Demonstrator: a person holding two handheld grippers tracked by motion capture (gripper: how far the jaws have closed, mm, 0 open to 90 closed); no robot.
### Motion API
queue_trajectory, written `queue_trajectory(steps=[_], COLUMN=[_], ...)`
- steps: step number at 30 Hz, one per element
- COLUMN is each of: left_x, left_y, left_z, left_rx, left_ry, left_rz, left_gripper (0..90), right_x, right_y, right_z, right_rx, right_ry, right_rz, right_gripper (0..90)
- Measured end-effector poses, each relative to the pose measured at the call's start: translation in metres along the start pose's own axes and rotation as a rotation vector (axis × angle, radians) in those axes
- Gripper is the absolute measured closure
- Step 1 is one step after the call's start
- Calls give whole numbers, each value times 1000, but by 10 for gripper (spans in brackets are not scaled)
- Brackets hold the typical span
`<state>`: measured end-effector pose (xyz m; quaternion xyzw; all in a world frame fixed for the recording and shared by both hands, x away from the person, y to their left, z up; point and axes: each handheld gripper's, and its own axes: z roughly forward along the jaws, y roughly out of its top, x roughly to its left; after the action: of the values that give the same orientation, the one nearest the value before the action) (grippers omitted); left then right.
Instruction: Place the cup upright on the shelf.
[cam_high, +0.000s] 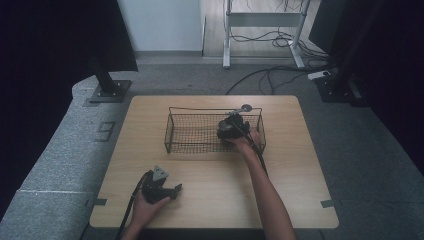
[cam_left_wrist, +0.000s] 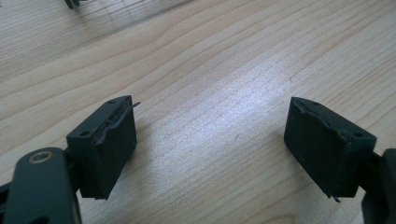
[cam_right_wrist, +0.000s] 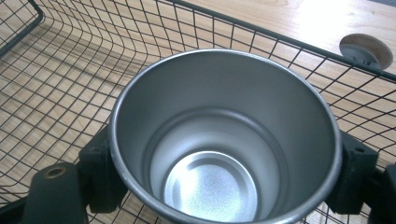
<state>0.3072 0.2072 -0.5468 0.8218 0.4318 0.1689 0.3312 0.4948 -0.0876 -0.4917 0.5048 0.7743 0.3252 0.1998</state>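
Note:
A shiny, empty metal cup (cam_right_wrist: 219, 140) stands upright with its mouth facing me in the right gripper view. My right gripper (cam_right_wrist: 224, 172) is shut on it, one black jaw against each side of its wall. The cup hangs inside the black wire basket (cam_right_wrist: 70, 93), low over its mesh floor. In the high view my right gripper (cam_high: 231, 127) is within the right end of the basket (cam_high: 172, 131). My left gripper (cam_high: 175, 190) rests near the front left of the wooden table (cam_high: 210, 175). Its jaws stand wide apart over bare wood, so the left gripper (cam_left_wrist: 210, 149) is open and holds nothing.
A round grey cable grommet (cam_high: 246, 107) sits in the tabletop just behind the basket's far rim. Black stands and loose cables lie on the floor beyond the table. The right forearm crosses the table's front right.

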Motion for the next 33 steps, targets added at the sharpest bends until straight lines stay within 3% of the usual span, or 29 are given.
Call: queue_trajectory(steps=[8, 14, 17, 29, 33], left_x=[0, 0, 0, 0, 0], left_y=[0, 0, 0, 0, 0], left_z=[0, 0, 0, 0, 0], left_rx=[-1, -1, -1, -1, 0], left_ry=[-1, -1, -1, -2, -1], left_rz=[-1, -1, -1, -1, -1], left_gripper=[170, 170, 170, 170, 170], right_x=[-1, -3, -2, -5, -6], right_y=[1, 0, -1, -1, 1], right_z=[0, -4, -6, -12, -18], right_rx=[25, 74, 77, 89, 60], right_ry=[-11, -12, -18, -10, 0], right_rz=[-2, -23, -44, -41, -29], right_gripper=[178, 165, 141, 107, 100])
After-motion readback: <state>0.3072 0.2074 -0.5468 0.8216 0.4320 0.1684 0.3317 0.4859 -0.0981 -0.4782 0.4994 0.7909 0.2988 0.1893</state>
